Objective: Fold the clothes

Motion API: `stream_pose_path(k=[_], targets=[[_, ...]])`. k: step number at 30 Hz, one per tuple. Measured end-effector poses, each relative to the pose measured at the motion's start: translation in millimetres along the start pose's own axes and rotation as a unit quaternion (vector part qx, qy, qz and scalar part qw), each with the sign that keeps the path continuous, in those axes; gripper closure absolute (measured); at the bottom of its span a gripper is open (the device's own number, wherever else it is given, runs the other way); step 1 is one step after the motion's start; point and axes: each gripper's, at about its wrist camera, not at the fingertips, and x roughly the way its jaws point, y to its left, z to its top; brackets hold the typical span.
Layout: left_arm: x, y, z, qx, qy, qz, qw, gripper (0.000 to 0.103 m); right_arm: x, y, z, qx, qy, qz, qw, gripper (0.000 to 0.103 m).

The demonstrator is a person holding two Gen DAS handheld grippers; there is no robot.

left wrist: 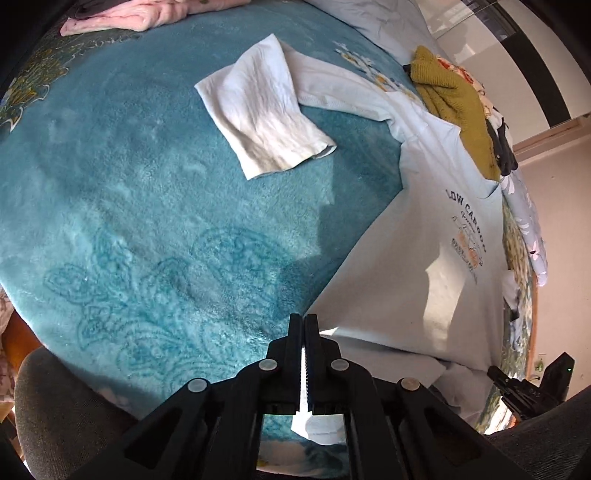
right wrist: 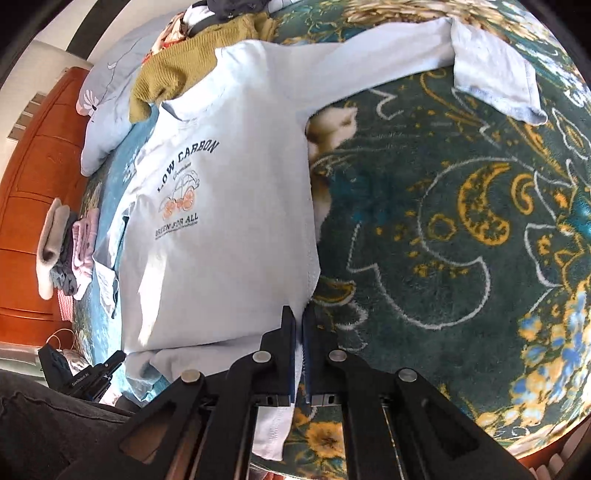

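A pale blue long-sleeved shirt (left wrist: 436,251) printed "LOW CARBON" lies front up on the teal patterned blanket (left wrist: 147,221). One sleeve (left wrist: 266,110) stretches away across the blanket with its end folded back. My left gripper (left wrist: 304,321) is shut on the shirt's bottom hem corner. In the right wrist view the shirt (right wrist: 221,221) lies ahead and left, its other sleeve (right wrist: 491,77) spread to the far right. My right gripper (right wrist: 299,317) is shut on the opposite bottom hem corner. Each gripper shows at the edge of the other's view: the right one (left wrist: 524,387), the left one (right wrist: 88,376).
A mustard knit garment (left wrist: 454,99) and dark clothes lie beyond the shirt's collar, also in the right wrist view (right wrist: 192,62). Pink cloth (left wrist: 122,18) lies at the far blanket edge. A folded stack (right wrist: 70,251) sits left beside an orange wooden cabinet (right wrist: 33,206). A floral pillow (right wrist: 110,96) lies nearby.
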Motion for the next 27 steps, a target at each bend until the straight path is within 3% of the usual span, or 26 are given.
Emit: stream_pose_path(k=[6,8,10,12,14,16,18,24,27], targets=[[-7,2,6,-0.008,-0.005,-0.025,0.9996,0.100,-3,-8,14,0.000,-0.001,0.035,0.999,0.098],[-14,-1,10,-0.017,-0.014,-0.043,0.9988,0.100,-14,-11,23,-0.009,-0.015,0.040,0.999,0.092],[-26,-2,22,-0.026,-0.024,-0.059,0.9976,0.100,-31,-20,38,-0.022,-0.045,0.010,0.999,0.084],[-37,-5,35,-0.034,-0.037,-0.070,0.9963,0.100,-48,-33,59,-0.034,-0.086,-0.046,0.995,0.081],[-47,-15,49,-0.039,-0.058,-0.073,0.9949,0.099,-65,-44,81,-0.052,-0.127,-0.112,0.984,0.065],[-57,-24,60,-0.050,-0.075,-0.079,0.9928,0.097,-70,-55,98,-0.090,-0.142,-0.168,0.971,0.047],[-61,-33,70,-0.063,-0.089,-0.091,0.9899,0.093,-70,-65,111,-0.127,-0.142,-0.206,0.960,0.046],[-52,-65,77,-0.063,-0.077,-0.106,0.9894,0.083,-24,-72,123,-0.224,-0.085,-0.236,0.942,0.046],[-48,-79,75,-0.044,-0.069,-0.081,0.9933,0.082,-26,-84,124,-0.218,-0.084,-0.210,0.949,0.046]])
